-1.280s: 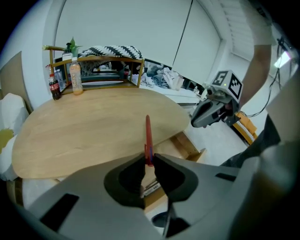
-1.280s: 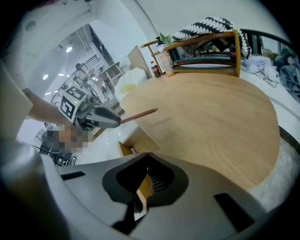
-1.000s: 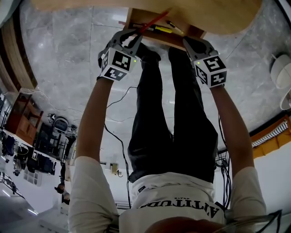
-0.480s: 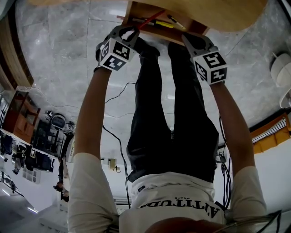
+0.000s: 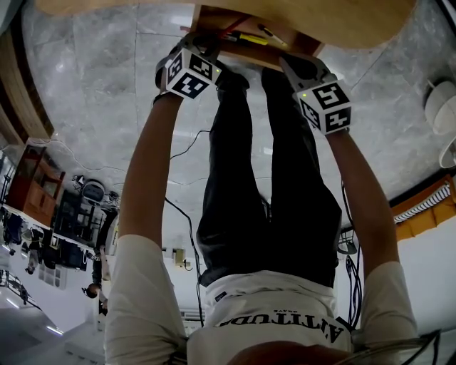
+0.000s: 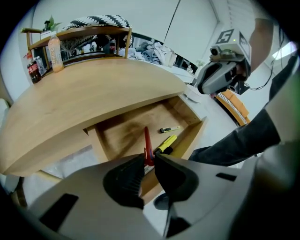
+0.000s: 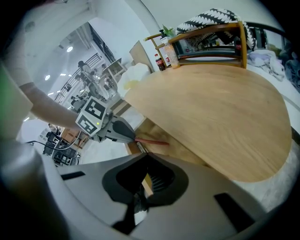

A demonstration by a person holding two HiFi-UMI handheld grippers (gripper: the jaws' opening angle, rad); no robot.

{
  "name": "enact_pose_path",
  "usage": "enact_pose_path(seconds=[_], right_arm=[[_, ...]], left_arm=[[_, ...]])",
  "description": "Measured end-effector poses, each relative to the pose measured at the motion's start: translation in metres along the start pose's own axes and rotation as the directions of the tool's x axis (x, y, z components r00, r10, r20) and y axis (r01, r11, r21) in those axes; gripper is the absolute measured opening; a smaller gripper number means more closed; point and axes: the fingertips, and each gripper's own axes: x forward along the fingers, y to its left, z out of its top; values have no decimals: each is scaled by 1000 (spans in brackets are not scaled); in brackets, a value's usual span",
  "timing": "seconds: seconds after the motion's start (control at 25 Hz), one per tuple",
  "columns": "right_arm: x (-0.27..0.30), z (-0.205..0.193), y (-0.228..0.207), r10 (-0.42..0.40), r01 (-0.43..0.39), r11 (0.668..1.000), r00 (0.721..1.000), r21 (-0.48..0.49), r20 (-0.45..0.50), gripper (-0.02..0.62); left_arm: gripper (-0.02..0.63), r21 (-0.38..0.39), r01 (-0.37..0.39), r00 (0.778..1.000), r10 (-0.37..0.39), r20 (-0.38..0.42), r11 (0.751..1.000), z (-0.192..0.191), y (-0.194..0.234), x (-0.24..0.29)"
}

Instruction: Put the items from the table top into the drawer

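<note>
**A:** Head view first. What's the step?

**B:** Both forearms reach straight out. The left gripper (image 5: pixel 205 41) tips steeply down over the open drawer (image 5: pixel 265 63) under the tabletop (image 5: pixel 335 18), carrying a red pen (image 5: pixel 232 27). The right gripper (image 5: pixel 292 64) hangs at the drawer's near right corner.

**A:** And the left gripper view?

**B:** The jaws are clamped on the pen's near end. Its far end slants down toward the drawer floor, just left of a yellow marker (image 6: pixel 166 143). A small marker (image 6: pixel 168 129) lies farther in. I'd lay the pen flat alongside them, clear of the near wall, and only then let go.

**A:** Right gripper view?

**B:** Its jaws are together with nothing between them, angled down at the drawer's edge. It's best held out of the left gripper's way.
</note>
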Motion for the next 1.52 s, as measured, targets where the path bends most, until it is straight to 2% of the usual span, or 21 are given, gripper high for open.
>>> enact_pose_path(seconds=[0.16,0.36,0.6,0.84,1.04,1.28,1.4,1.52], right_arm=[[-6,-1,-7,1,-1,1000,1000,-1,7,19],[-22,8,-10,-8,8,1000,1000,-18,12,19],[-73,36,5,-5,7,998,1000,-67,30,19],[-120,79,26,-3,11,993,997,-117,71,18],[-162,114,51,10,4,991,995,-136,103,18],[-225,132,82,42,-21,982,993,-189,108,18],[-251,151,91,47,-16,971,991,-237,128,18],[-277,167,98,41,4,968,984,-250,175,18]], left_arm=[[83,-29,-54,998,54,-15,998,-2,8,3],[84,-96,-78,997,79,17,992,7,14,-16],[41,-174,-103,989,120,90,979,41,-6,-74],[29,-267,-135,971,181,154,954,74,-18,-138],[21,-326,-148,957,218,190,934,113,-31,-211],[21,-377,-194,931,291,222,906,142,-67,-298],[20,-427,-235,906,356,230,873,146,-77,-337],[20,-498,-250,868,421,265,830,149,-89,-372]])
